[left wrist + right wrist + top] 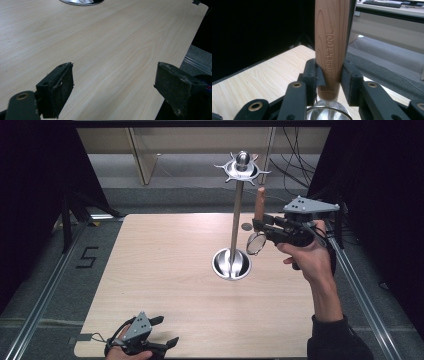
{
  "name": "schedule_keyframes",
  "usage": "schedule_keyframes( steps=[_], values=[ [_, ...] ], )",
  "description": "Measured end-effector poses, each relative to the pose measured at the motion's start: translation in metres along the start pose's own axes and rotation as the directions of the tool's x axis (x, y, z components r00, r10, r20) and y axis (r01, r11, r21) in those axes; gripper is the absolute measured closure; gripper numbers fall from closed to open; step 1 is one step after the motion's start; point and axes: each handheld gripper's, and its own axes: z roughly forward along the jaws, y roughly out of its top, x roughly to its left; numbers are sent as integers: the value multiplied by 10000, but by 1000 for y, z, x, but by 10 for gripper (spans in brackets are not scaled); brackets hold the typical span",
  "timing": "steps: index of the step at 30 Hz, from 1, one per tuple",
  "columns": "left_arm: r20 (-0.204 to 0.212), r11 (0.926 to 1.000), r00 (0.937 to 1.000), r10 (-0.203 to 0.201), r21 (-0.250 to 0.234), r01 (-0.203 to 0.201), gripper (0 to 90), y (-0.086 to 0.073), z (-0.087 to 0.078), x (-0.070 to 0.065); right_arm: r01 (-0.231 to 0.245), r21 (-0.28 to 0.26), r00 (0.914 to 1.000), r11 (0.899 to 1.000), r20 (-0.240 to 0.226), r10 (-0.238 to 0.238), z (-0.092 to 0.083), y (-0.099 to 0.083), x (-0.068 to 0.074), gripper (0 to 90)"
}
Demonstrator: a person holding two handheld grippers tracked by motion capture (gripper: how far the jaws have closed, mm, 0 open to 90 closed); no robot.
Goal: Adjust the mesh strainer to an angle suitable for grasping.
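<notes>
The left gripper (161, 336) is rested low at the near edge of the tabletop (165, 270), seemingly parked out of the way; its jaws are spread wide and nothing is held between them. Further right, the hanging stand (235, 220) is set upright on its round base, its top hooks bare. Beside it, the right gripper (260, 225) is raised, its jaws clamped on the wooden handle (332, 47) of a small strainer (256, 243), held upright, probably for hooking onto the stand
</notes>
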Motion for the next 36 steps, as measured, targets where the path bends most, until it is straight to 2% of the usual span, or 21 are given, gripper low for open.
schedule_keyframes(
  steps=[1,2,4,6,8,11,12,13,14,15,16,17,18,19,21,27,28,31,32,35,36],
  values=[
    [2,10000,10000,11,-9,-11,148,0,0,0,8,59,10000,10000,-41,-8,1,3,0,688],
    [7,10000,10000,-3,-5,3,148,0,0,0,219,-97,9996,9997,177,-218,4,8,-2,688],
    [2,10000,10000,-5,-5,5,148,0,0,0,140,-31,9996,9999,227,-139,5,10,-1,688],
    [-26,9998,9998,173,81,-172,148,0,-1,1,112,29,9997,9999,215,-112,8,14,-3,688],
    [1,9999,9999,133,74,-133,148,0,-1,1,80,93,9991,9999,425,-84,10,19,-3,688],
    [-12,9998,9999,150,87,-150,148,0,-1,1,-8,169,9992,9999,403,1,11,21,-3,688],
    [-7,9998,9999,155,90,-155,148,0,-1,1,140,133,9985,9998,529,-147,13,22,-4,688],
    [11,9999,10000,99,77,-99,148,0,-1,0,140,133,9985,9998,529,-147,13,22,-4,688],
    [-14,9998,9998,-179,79,179,148,0,0,-1,110,242,9986,9996,511,-122,15,22,-5,688],
    [17,9998,9998,-195,31,195,148,0,0,-1,-56,352,9983,9994,583,35,16,22,-4,688],
    [19,9997,9997,-233,5,233,148,0,0,-2,80,346,9981,9994,603,-100,17,22,-5,688],
    [39,10000,10000,-23,7,23,148,0,0,0,92,377,9982,9992,596,-114,18,22,-6,688],
    [39,10000,10000,-23,7,23,148,0,0,0,83,373,9982,9993,583,-105,19,22,-6,688],
    [41,10000,10000,-53,-13,53,148,0,0,-1,-159,438,9984,9989,546,135,19,22,-5,688],
    [46,10000,10000,-45,2,45,148,0,0,-1,-34,428,9985,9991,545,11,21,22,-6,688],
    [49,10000,10000,-51,-7,51,148,0,0,-1,-138,534,9985,9985,536,110,25,23,-6,688],
    [39,9999,10000,-26,110,25,148,0,-1,0,-35,536,9985,9986,551,5,26,22,-7,688],
    [18,9998,9999,-153,94,153,148,0,0,-1,-175,487,9980,9987,608,145,28,21,-5,687],
    [55,9999,9999,-111,-11,111,148,0,0,-1,-153,600,9985,9981,539,121,29,21,-6,687],
    [28,9998,9999,-155,80,155,148,0,0,-1,-153,645,9984,9978,550,117,31,19,-8,676],
    [56,10000,10000,-31,-11,31,148,0,0,0,-253,513,9974,9984,686,218,31,17,-7,666]
  ],
)
